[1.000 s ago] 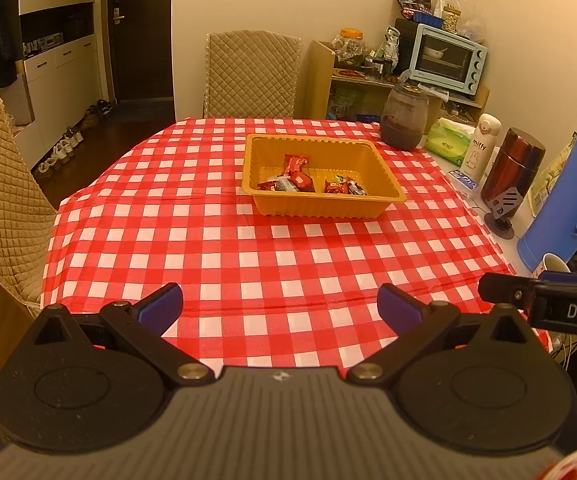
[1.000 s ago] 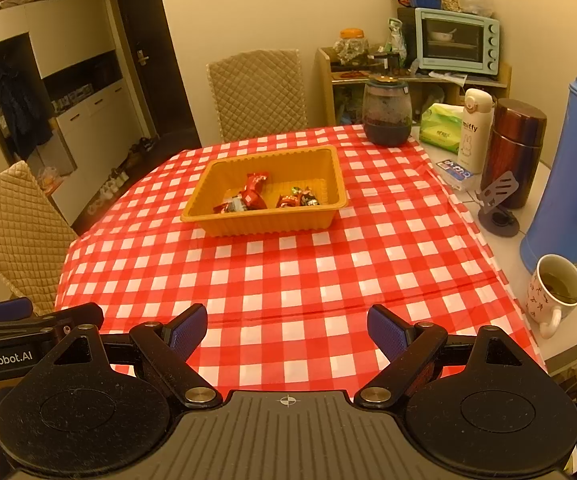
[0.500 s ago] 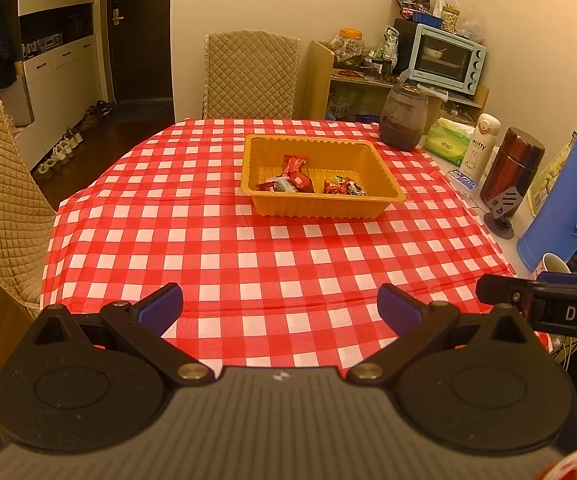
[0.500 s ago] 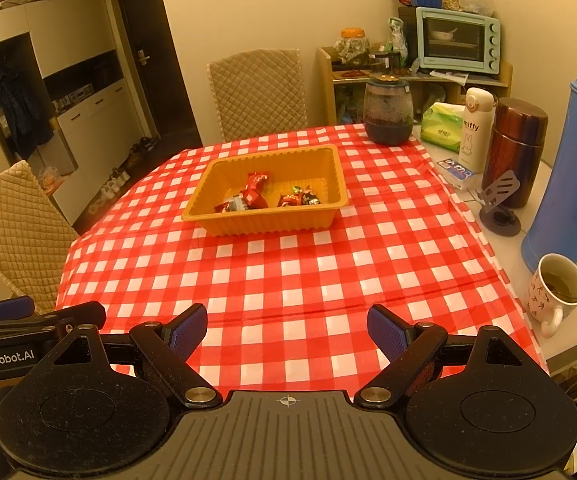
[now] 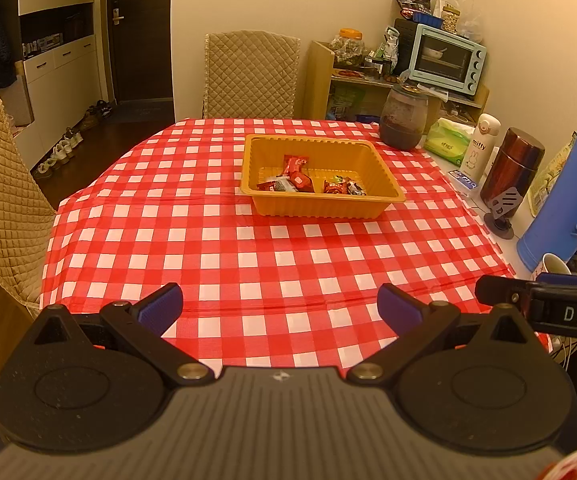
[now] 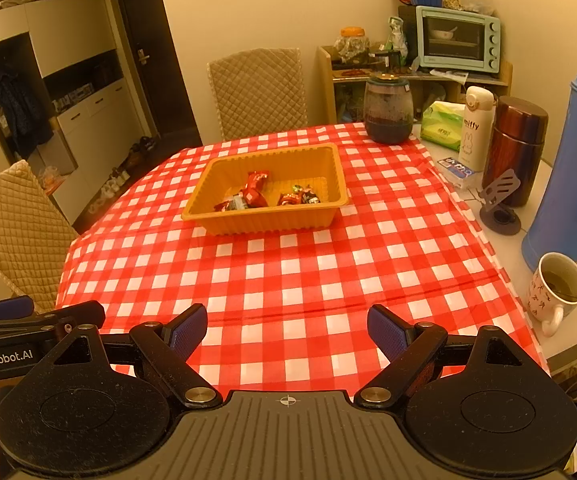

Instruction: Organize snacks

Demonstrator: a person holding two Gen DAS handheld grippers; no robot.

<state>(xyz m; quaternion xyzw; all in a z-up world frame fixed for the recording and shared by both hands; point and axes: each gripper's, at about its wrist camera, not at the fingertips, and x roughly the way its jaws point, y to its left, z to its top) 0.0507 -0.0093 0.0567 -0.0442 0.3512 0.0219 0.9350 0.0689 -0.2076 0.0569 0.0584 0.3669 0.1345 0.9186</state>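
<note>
An orange tray (image 5: 320, 208) (image 6: 264, 222) sits toward the far side of the red-and-white checked tablecloth (image 5: 248, 248) (image 6: 308, 272). Inside it lie several wrapped snacks (image 5: 300, 178) (image 6: 256, 194), mostly red. My left gripper (image 5: 279, 306) hovers over the near table edge, open, nothing between its blue-padded fingers. My right gripper (image 6: 287, 330) is beside it, also open and empty, well short of the tray. Each wrist view catches the other gripper at its side edge.
Along the table's right side stand a dark jar (image 6: 388, 110), a tissue pack (image 6: 442, 124), a white bottle (image 6: 476, 128), a brown flask (image 6: 518, 148), a blue thermos (image 6: 572, 176) and a mug (image 6: 556, 292). Quilted chairs (image 6: 260, 92) (image 6: 12, 232) stand behind and left.
</note>
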